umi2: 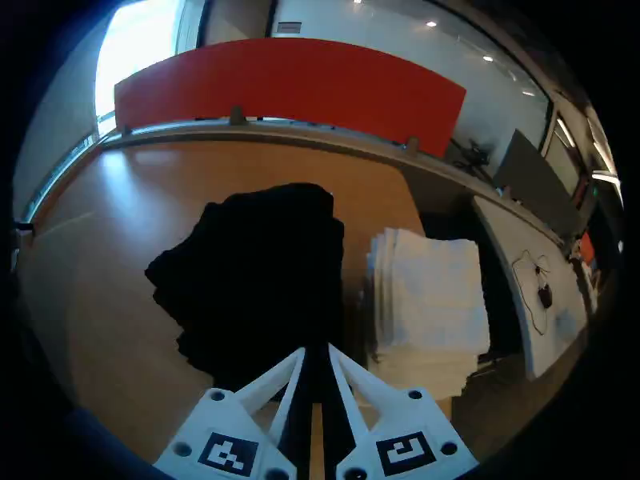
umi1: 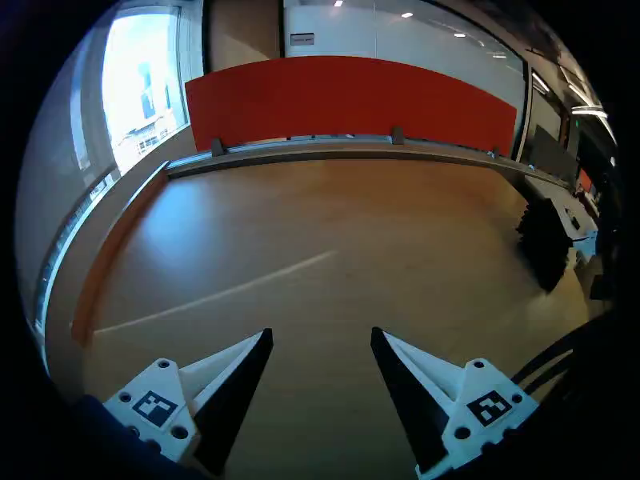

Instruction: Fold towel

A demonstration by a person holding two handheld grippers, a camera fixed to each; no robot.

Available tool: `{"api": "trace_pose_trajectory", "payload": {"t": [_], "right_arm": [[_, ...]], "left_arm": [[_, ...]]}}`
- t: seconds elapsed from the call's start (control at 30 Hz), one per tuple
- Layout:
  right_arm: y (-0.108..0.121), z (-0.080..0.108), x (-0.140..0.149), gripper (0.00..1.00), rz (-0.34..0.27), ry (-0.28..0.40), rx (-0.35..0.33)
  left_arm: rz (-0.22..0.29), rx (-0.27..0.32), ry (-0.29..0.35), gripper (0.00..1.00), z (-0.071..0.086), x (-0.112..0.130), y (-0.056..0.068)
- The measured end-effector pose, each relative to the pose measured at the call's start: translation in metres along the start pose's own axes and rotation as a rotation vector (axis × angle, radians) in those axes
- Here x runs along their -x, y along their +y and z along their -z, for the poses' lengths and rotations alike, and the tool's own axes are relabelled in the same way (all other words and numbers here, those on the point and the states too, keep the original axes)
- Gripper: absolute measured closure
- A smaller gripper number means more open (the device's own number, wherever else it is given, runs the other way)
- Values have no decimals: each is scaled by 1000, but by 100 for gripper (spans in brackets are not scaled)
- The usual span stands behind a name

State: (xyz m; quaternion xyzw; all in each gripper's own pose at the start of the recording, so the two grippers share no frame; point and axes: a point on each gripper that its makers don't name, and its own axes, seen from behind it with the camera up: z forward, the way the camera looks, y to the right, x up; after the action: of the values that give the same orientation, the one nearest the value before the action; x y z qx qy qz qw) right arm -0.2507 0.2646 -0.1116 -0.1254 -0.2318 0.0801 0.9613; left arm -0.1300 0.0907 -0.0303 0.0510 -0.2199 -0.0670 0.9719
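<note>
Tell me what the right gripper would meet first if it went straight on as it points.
Probably the black towel pile: the right gripper points at its near edge and may touch it; depth is unclear. The white folded stack lies beside that line.

Cannot make out folds in the black towel heap [umi2: 256, 272], its near edge hidden behind the right gripper [umi2: 316, 349], nor name the small bits [umi2: 544, 294] on the grey desk [umi2: 512, 232]

Left hand-held gripper [umi1: 321, 331], jaws wide, over wooden table [umi1: 320, 224]
</note>
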Motion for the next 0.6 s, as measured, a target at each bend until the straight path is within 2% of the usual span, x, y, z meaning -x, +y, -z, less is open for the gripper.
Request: {"api": "trace_pose_trajectory", "payload": {"t": [0.4,0.6], "right_arm": [[2,-14,13,96,-33,-27,13],[2,-16,14,96,-30,-30,17]], "left_arm": [[-6,-3,-8,9,1,5,1],[-5,-4,-9,9,1,6,2]]}}
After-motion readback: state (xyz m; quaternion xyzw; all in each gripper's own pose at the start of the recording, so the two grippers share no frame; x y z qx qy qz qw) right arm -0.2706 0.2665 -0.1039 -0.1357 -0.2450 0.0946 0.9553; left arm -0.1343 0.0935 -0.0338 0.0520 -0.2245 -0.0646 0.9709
